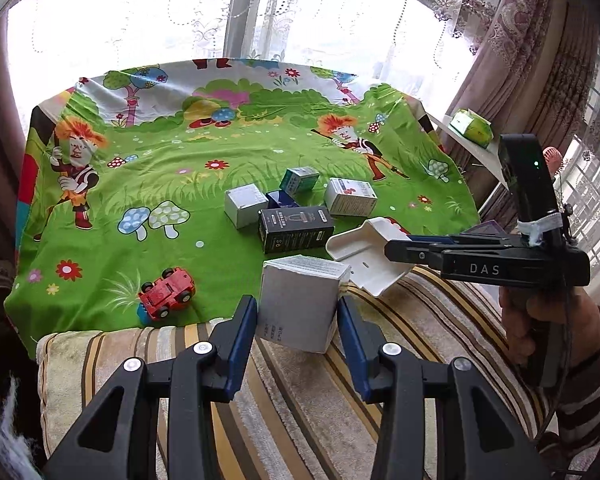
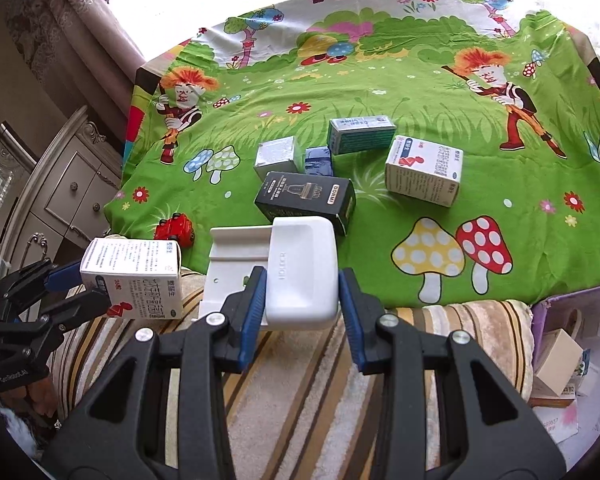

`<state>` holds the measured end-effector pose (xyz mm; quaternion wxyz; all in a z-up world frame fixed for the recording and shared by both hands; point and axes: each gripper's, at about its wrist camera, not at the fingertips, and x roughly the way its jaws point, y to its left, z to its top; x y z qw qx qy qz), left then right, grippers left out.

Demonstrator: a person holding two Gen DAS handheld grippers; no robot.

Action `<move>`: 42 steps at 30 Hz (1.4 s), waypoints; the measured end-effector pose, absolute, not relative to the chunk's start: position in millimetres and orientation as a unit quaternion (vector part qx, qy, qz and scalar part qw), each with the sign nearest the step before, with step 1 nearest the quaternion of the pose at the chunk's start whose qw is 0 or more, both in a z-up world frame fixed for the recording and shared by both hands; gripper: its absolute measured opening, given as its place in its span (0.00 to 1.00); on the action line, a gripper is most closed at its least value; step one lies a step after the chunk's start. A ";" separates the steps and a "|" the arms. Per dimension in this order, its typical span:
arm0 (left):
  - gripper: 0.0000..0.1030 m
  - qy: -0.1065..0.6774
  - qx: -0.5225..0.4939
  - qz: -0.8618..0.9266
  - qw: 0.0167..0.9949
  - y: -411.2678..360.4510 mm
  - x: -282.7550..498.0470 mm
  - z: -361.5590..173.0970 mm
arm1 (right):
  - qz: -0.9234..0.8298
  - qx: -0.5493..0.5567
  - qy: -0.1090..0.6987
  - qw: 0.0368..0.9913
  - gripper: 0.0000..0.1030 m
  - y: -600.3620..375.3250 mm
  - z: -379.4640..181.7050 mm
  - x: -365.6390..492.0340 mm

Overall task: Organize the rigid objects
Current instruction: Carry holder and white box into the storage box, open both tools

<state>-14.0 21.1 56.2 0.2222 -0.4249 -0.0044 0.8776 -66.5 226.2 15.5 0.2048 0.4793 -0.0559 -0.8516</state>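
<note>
My left gripper (image 1: pixel 297 312) is shut on a white medicine box (image 1: pixel 300 302) and holds it above the striped cushion; it also shows in the right wrist view (image 2: pixel 134 276). My right gripper (image 2: pixel 303 286) is shut on a white plastic holder (image 2: pixel 300 268), seen from the side in the left wrist view (image 1: pixel 370 254). On the green cartoon cloth (image 1: pixel 160 184) lie a black box (image 1: pixel 296 228), a silver box (image 1: pixel 246 204), a small dark blue box (image 1: pixel 280 199), a green-white box (image 1: pixel 300 179), a white box with red print (image 1: pixel 350 197) and a red toy car (image 1: pixel 166 292).
A striped cushion (image 1: pixel 380 380) lies at the near edge under both grippers. A purple bin (image 2: pixel 572 344) with small boxes stands at the right. A cabinet (image 2: pixel 60 196) is at the left. A window with curtains (image 1: pixel 520 60) is behind the table.
</note>
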 end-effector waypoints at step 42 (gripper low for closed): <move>0.43 0.134 -0.445 0.752 0.467 303.6 46.7 45.3 | -0.878 0.422 -0.171 -0.145 0.40 554.9 6.2 71.9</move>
